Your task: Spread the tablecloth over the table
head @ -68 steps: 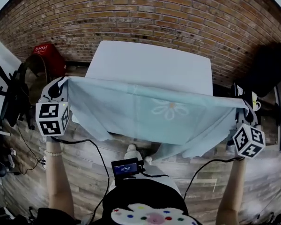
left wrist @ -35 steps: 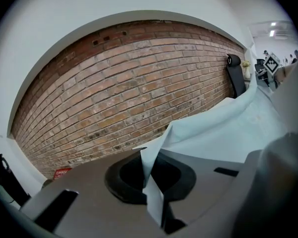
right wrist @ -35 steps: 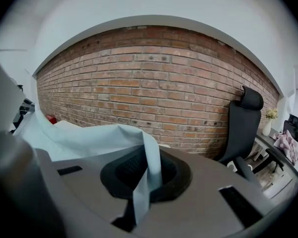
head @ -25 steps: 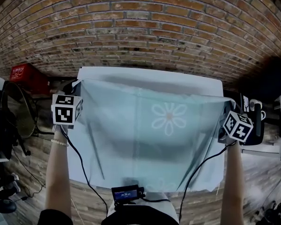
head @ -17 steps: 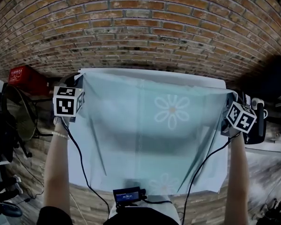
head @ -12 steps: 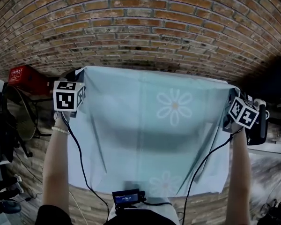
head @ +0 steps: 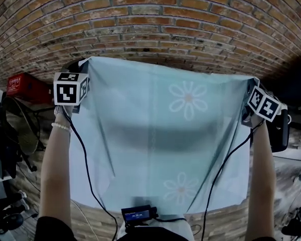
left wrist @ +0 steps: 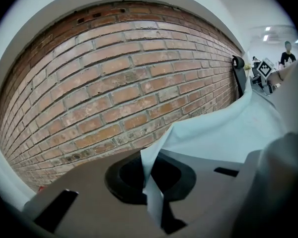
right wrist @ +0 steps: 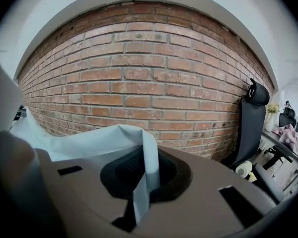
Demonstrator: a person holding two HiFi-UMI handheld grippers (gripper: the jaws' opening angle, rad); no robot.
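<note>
Fingers [left wrist: 121,180] of left gripper [left wrist: 151,185] pinched tight on tablecloth [head: 160,134] corner; right gripper [right wrist: 143,182] likewise on opposite corner. Cloth stretched between them, held edge running left-right at far side. Rest slopes back toward person, near edge by small screen device [head: 138,215]. Neither hand nearer. Table wholly hidden under cloth, so overhang can't be judged. Brick wall [head: 155,24] beyond.
</note>
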